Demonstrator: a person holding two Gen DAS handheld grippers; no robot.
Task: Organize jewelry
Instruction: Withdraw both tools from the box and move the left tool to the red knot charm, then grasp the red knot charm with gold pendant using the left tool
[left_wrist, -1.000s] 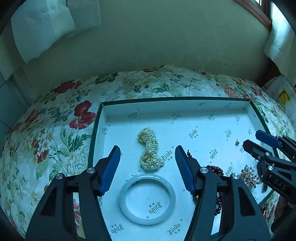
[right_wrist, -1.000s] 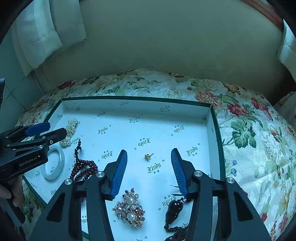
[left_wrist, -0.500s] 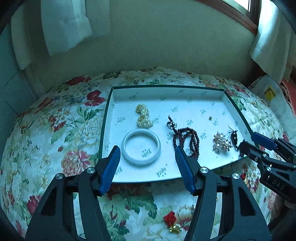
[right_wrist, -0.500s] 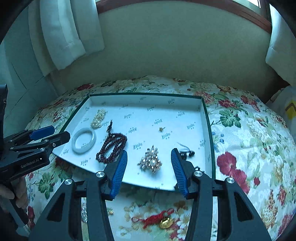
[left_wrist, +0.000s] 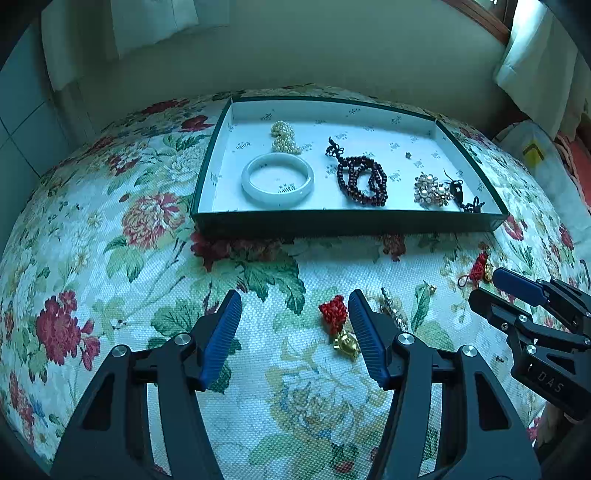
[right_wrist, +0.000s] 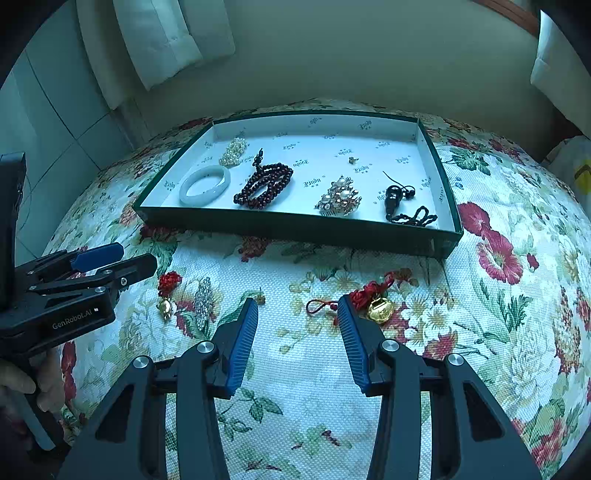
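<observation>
Both sets of jaws stand wide apart and hold nothing. On the left gripper (left_wrist: 293, 334) the jaws hang over the flowered surface (left_wrist: 110, 258), with a red knot charm with a gold piece (left_wrist: 338, 325) just inside the right-hand finger and a rhinestone clip (left_wrist: 393, 310) just beyond it. On the right gripper (right_wrist: 297, 338) the jaws frame a thin red cord loop (right_wrist: 317, 305), whose red tassel and gold lock charm (right_wrist: 376, 304) lie against the right-hand finger.

Further back sits the green-walled tray (right_wrist: 295, 227), lined in white. Inside it, from left to right, lie a pearl cluster (right_wrist: 233, 152), a white bangle (right_wrist: 205, 184), a dark red bead strand (right_wrist: 264, 181), a pearl brooch (right_wrist: 339, 196) and a black pendant on a cord (right_wrist: 400, 205). A small stud (right_wrist: 352, 160) lies apart behind the brooch.
</observation>
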